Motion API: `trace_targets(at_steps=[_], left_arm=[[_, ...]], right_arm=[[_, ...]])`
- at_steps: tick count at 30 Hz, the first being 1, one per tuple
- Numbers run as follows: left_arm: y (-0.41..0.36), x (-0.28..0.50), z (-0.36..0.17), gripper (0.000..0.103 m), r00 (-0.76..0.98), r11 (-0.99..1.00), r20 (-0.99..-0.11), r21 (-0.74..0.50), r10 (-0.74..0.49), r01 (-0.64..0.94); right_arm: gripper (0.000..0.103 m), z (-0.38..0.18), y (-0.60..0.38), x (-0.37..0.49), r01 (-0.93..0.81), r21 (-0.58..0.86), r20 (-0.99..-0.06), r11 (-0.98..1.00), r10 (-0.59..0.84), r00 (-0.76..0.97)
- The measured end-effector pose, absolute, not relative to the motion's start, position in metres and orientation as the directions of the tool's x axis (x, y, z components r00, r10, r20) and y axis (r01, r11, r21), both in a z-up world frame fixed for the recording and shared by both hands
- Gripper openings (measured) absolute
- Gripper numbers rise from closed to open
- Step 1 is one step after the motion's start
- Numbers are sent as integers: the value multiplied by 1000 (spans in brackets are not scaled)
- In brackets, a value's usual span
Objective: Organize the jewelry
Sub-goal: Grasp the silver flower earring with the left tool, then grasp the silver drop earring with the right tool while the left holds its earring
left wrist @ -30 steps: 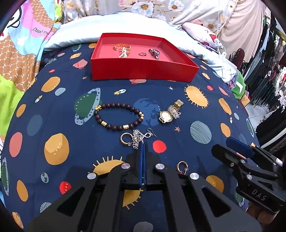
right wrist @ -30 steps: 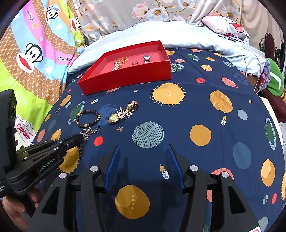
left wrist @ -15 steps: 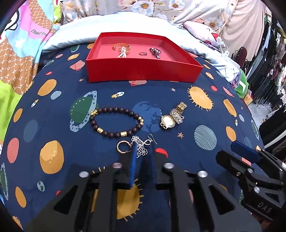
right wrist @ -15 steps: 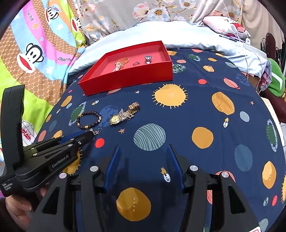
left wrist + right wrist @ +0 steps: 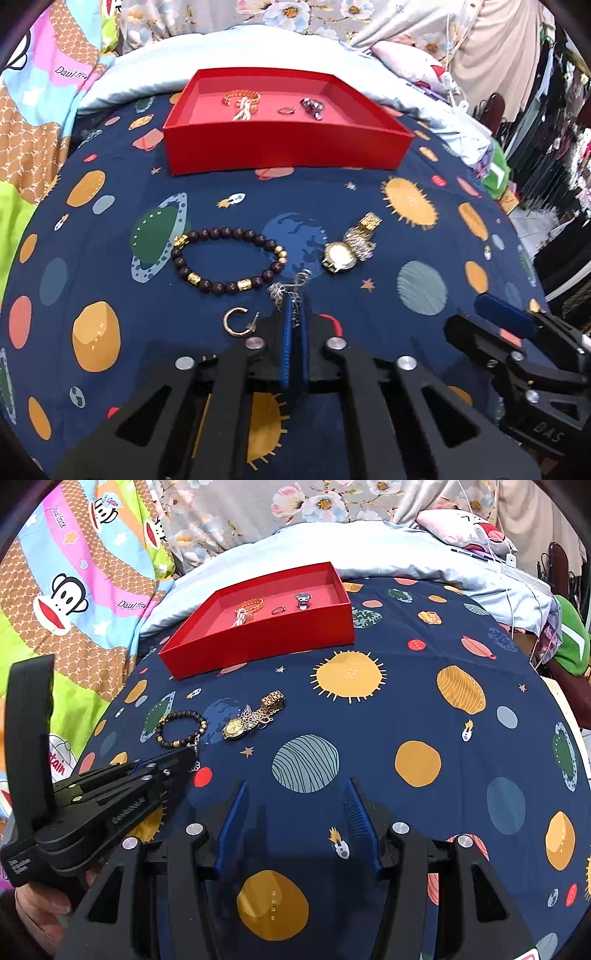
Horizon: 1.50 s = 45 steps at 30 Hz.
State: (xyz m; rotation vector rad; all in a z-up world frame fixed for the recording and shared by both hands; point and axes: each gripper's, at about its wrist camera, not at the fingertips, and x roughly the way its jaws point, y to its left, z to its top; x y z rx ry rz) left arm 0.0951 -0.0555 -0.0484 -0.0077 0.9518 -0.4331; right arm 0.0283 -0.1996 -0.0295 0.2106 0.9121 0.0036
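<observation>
My left gripper [image 5: 294, 297] is shut on a silver flower earring [image 5: 279, 291], whose hook pokes out past the tips. A gold hoop earring [image 5: 236, 322] lies on the sheet just left of it. Beyond are a dark beaded bracelet [image 5: 221, 233] and a gold watch [image 5: 341, 254]. The red tray [image 5: 288, 155] at the back holds an orange bracelet [image 5: 242, 98], a ring [image 5: 286, 109] and a small dark watch [image 5: 313, 106]. My right gripper [image 5: 295, 788] hovers open over the sheet with nothing between its fingers. It sees the left gripper [image 5: 186, 755] at lower left.
Everything lies on a bed with a navy planet-print sheet [image 5: 417, 709]. A pale blue duvet [image 5: 369, 550] lies behind the tray and a monkey-print blanket [image 5: 66, 598] to the left. The bed's edge and hanging clothes [image 5: 546, 155] are at the right. A hand [image 5: 40, 904] holds the left gripper.
The left gripper opened, slid forward around the silver earring and shut on it. The gold hoop now lies apart to its left. The right gripper stayed still and open.
</observation>
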Motion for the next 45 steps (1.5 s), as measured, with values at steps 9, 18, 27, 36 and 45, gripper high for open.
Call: trace_targets(at_steps=[9, 18, 27, 36, 45], left_arm=[[-44, 82, -22, 1, 516, 899, -750, -246, -413, 362], [-12, 80, 1, 1, 559, 915, -729, -262, -396, 306], [2, 83, -2, 1, 560, 918, -730, -278, -393, 282], [5, 87, -12, 1, 544, 918, -741, -283, -393, 277], [5, 88, -16, 1, 536, 917, -745, -290, -397, 275]], right_arm=[[53, -24, -198, 28, 76, 185, -778, 980, 99, 621], [39, -20, -180, 56, -4, 232, -756, 973, 183, 629], [29, -34, -166, 96, -13, 234, -767, 972, 193, 612], [17, -47, -166, 111, 2, 237, -785, 972, 190, 590], [4, -47, -170, 106, 9, 220, -784, 975, 172, 597]])
